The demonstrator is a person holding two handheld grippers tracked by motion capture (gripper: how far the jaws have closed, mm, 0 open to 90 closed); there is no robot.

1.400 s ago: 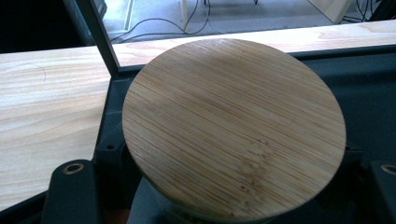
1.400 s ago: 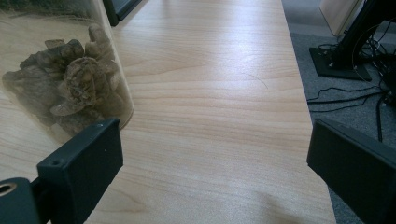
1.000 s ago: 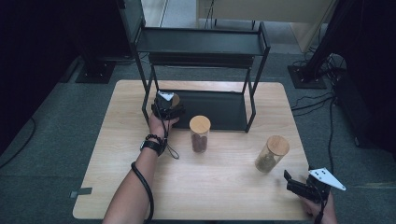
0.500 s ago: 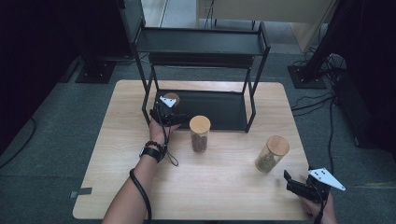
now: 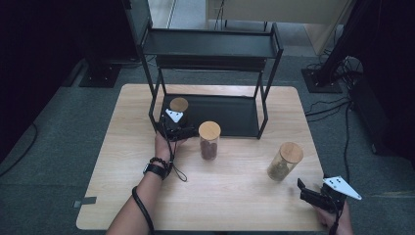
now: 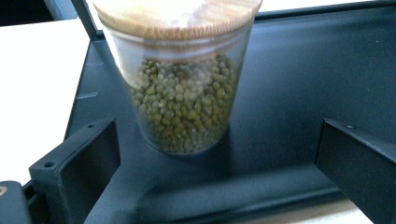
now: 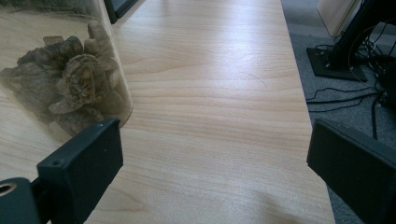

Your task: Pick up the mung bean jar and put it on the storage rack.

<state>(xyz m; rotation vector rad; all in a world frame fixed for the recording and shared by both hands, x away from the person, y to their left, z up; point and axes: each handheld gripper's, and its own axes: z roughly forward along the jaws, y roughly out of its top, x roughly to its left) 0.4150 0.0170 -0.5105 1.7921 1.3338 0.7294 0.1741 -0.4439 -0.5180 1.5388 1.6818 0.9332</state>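
Released jar of green beans (image 6: 184, 93) upright on rack's bottom shelf (image 6: 289, 84); left gripper (image 6: 215, 154) jaws just opened wide, empty, clear of glass; next: back out straight, lid untouched.

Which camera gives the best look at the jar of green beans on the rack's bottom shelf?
The left gripper view: the jar of green beans stands close up on the black shelf, beans and wooden lid plain, ahead of the open left gripper. The high view shows little beyond its lid, behind that gripper. The right gripper view faces another jar.
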